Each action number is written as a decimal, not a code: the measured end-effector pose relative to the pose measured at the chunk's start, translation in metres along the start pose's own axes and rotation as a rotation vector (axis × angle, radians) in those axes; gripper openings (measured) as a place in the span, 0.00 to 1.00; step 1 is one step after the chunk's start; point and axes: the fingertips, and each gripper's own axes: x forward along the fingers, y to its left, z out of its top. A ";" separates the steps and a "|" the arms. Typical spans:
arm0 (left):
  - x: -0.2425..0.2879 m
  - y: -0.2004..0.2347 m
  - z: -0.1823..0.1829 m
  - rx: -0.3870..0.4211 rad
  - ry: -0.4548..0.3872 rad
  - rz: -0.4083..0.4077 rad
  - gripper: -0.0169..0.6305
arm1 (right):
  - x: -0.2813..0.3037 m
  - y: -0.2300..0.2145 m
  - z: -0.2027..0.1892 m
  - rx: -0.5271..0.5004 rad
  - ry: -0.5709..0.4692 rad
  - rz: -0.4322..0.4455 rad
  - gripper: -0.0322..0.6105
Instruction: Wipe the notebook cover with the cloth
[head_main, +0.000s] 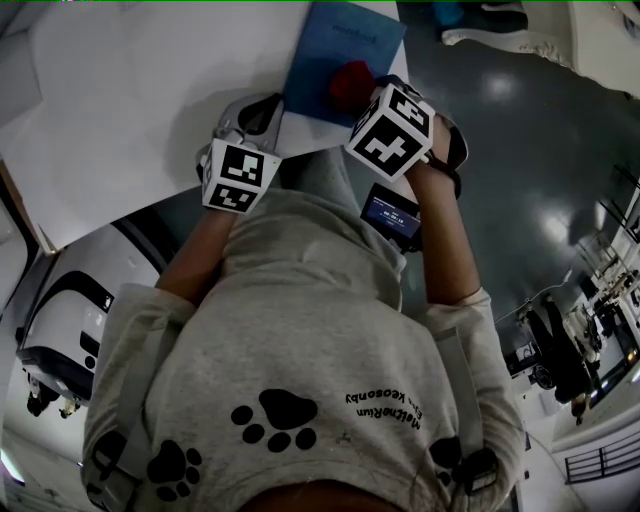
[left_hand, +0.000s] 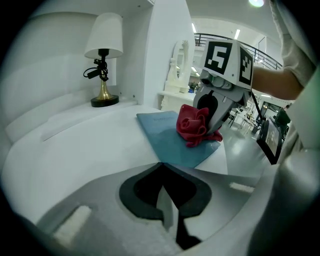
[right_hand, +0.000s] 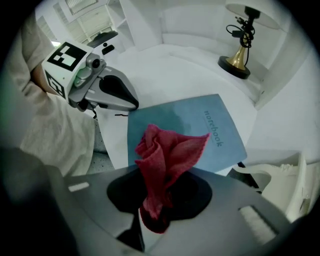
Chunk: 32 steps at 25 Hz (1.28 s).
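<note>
Both jaws of the right gripper (right_hand: 150, 217) pinch the red cloth (right_hand: 165, 155), which bunches up over the blue notebook (right_hand: 220, 130). The left gripper (left_hand: 165, 200) has its jaws pressed together on nothing, just short of the notebook's near corner on the white table (left_hand: 75, 150).

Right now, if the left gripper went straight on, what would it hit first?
Probably the notebook: its near corner lies just ahead of the left gripper. The red cloth sits farther on; depth is unclear.
</note>
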 end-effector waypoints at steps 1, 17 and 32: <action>0.000 0.000 0.000 -0.001 0.000 0.000 0.03 | -0.001 -0.001 -0.005 0.012 0.002 -0.002 0.19; -0.002 -0.001 -0.004 0.005 -0.005 -0.019 0.02 | -0.019 -0.006 -0.063 0.133 0.076 -0.089 0.19; -0.007 -0.004 -0.012 -0.010 0.011 -0.018 0.03 | -0.029 0.028 0.047 -0.038 -0.098 -0.047 0.19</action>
